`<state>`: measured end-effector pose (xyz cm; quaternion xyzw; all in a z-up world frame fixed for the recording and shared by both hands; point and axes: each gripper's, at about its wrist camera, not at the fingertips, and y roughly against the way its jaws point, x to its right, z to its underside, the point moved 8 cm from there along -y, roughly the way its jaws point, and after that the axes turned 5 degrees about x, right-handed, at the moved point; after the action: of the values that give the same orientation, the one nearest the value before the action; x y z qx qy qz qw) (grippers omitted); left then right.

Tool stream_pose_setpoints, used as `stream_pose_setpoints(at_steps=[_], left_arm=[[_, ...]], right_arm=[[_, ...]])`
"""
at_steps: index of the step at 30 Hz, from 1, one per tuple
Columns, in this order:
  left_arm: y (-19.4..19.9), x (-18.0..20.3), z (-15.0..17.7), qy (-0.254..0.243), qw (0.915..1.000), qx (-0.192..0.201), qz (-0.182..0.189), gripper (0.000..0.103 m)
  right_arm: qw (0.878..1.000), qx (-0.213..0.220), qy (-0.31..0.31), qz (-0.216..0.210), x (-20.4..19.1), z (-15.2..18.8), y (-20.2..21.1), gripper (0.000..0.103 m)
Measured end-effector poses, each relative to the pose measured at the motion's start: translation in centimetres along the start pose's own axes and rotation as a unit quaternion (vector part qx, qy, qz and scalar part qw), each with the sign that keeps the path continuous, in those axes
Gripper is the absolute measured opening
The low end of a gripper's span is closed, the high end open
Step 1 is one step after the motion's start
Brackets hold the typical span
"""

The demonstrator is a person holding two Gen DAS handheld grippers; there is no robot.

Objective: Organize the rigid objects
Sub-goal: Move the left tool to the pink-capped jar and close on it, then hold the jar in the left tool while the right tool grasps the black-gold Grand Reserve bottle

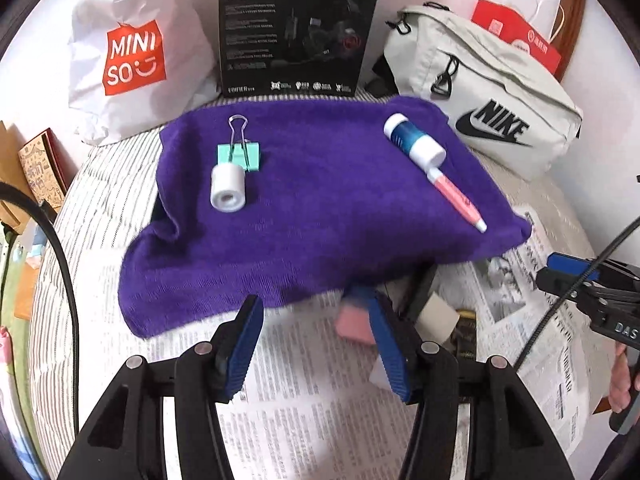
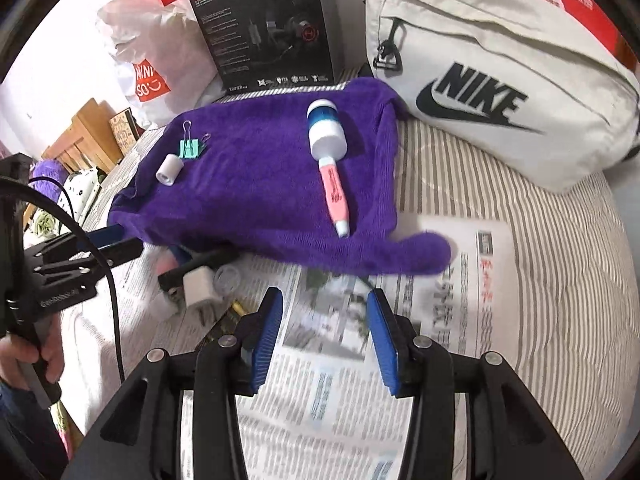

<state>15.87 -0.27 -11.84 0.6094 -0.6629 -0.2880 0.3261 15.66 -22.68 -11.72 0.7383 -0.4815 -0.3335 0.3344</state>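
Scene: we hold 2 blue-padded grippers, left point(image 1: 316, 340) and right point(image 2: 325, 340), jaws apart, empty.
Next: we approach the pink plastic highlighter pen point(image 2: 334, 192) squarely across its barrel.

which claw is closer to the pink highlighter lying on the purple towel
Right. The right claw hangs open over the newspaper, just short of the pink highlighter. The left claw, also open, is farther from it, off to its left.
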Motion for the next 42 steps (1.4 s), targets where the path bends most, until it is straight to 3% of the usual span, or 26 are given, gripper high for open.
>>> stream_pose_setpoints(at_steps=[13,23,28,33,42], left_arm=[[-2.8,1.9,1.7,-0.025,0.999,-0.033,0.017,0.053],[-3.6,3.4,1.6,-0.074,0.9966,-0.035,0.001,0.051],[-4.0,4.3,1.8,-0.106,0.9938,-0.033,0.006,0.036],[-3.7,4.1,2.0,-0.106,0.9941,-0.026,0.003,0.035],[-2.4,-0.9,3.0,-0.054,0.9979,-0.025,-0.025,0.035]], right_arm=[[1.0,-0.016,-0.001,-0.004,-0.5,4.0,0.9,0.044],[1.0,-0.026,-0.012,-0.006,-0.1,4.7,0.5,0.044],[0.999,-0.033,-0.011,-0.008,-0.3,5.0,0.0,0.044],[0.999,-0.031,-0.018,-0.018,-1.2,4.9,-0.2,0.044],[0.998,-0.035,-0.019,-0.048,-5.5,4.2,-1.6,0.044]])
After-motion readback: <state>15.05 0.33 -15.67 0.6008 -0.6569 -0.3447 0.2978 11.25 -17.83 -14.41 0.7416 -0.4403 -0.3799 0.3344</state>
